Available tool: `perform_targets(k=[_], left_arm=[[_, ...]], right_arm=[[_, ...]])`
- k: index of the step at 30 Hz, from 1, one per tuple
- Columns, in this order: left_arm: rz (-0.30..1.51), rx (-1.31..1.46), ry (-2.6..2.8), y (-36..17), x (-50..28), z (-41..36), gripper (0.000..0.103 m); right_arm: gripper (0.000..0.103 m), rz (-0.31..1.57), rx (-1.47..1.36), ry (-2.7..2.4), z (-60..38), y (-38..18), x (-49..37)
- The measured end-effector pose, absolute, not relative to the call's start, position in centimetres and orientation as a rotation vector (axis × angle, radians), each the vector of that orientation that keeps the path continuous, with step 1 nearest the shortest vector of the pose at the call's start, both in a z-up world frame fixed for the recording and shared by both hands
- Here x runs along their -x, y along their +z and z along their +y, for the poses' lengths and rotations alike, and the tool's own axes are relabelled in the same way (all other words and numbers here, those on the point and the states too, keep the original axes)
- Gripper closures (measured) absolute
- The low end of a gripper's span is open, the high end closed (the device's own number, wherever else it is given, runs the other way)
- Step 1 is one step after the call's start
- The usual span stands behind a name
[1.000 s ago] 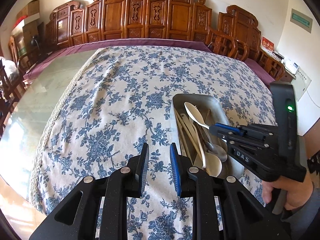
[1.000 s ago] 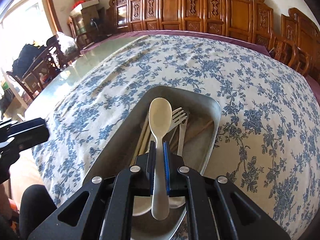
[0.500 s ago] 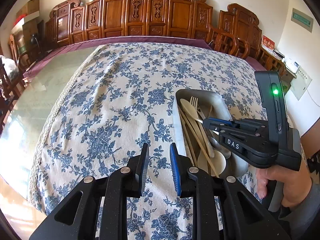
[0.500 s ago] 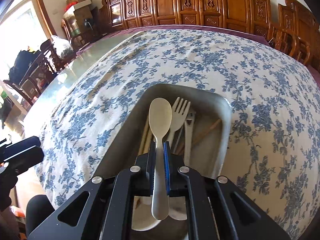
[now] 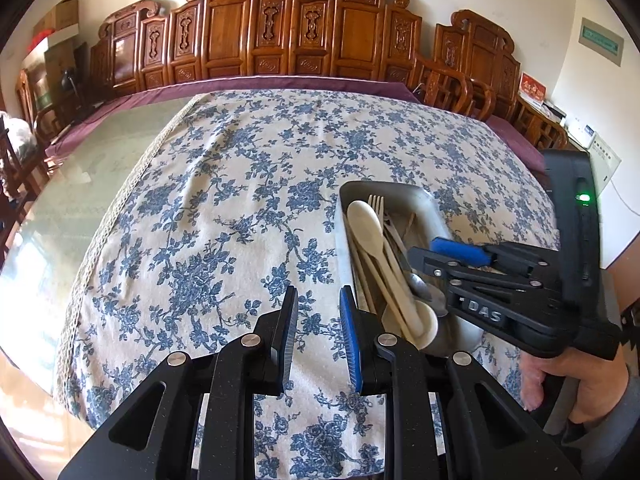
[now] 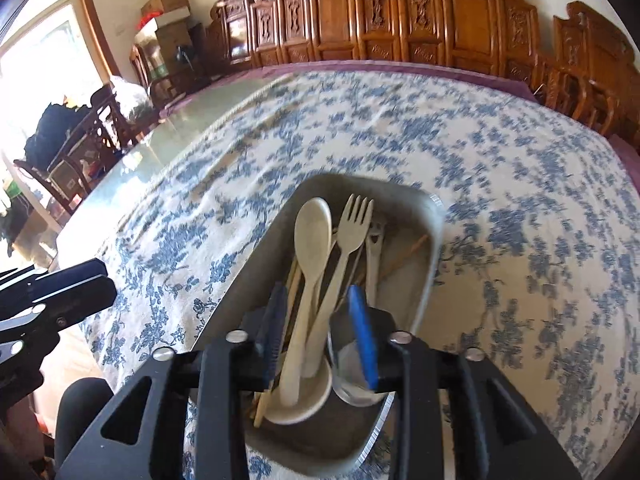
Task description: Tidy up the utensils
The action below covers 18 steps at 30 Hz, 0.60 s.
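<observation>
A grey metal tray [image 6: 435,236] [image 5: 402,191] on the flowered cloth holds a cream spoon [image 6: 313,232] [image 5: 363,219], a cream fork [image 6: 356,216] [image 5: 376,203], chopsticks [image 6: 404,255] and a metal spoon [image 5: 420,285]. My right gripper [image 6: 316,296] [image 5: 436,254] hovers over the tray's near end with its jaws opening. The cream spoon's handle lies loose between the pads, which do not press on it. My left gripper [image 5: 318,300] hangs over bare cloth to the left of the tray, its jaws a little apart with nothing between them.
The blue-flowered tablecloth [image 5: 248,208] covers most of a glass-topped table [image 5: 80,176]. Carved wooden chairs [image 5: 296,32] line the far side. A person's hand [image 5: 576,380] holds the right gripper. More chairs and boxes stand at the left [image 6: 72,136].
The right gripper's jaws have parted and let go of the cream spoon, which now rests in the tray among the other utensils. The left gripper has stayed where it was.
</observation>
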<state>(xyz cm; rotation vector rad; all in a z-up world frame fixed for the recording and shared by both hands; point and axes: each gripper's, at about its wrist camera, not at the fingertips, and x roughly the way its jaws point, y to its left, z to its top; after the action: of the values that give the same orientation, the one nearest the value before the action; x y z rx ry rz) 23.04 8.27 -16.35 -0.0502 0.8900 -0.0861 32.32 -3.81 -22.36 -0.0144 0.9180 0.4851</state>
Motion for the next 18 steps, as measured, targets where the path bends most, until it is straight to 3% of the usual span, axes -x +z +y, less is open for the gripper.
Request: perform_targets(k=[4,6,12,15,18], left_arm=[[0.870,0.047,-0.088,-15.4,-22.3,7.6,0.077],[0.857,0.047,-0.087,-14.9,-21.8,7.4,0.072],[0.819,0.043,-0.082,-13.4,-20.5,6.4,0.037],[0.809,0.042,-0.083,-12.7,-20.0,5.9,0.016],[0.810,0.055,-0.090,-12.3,-19.4,5.6,0.010]], right_arm=[[0.058,0.861,0.010,0.467,-5.7,-20.5,-30.6],[0.048,0.834,0.018,0.458,-6.5,-19.6,-29.7],[0.009,0.757,0.008,0.408,-9.6,-16.7,-26.3],[0.003,0.711,0.029,0.363,-10.9,-15.3,-24.4],[0.003,0.696,0.035,0.343,-12.0,-14.4,-23.0]])
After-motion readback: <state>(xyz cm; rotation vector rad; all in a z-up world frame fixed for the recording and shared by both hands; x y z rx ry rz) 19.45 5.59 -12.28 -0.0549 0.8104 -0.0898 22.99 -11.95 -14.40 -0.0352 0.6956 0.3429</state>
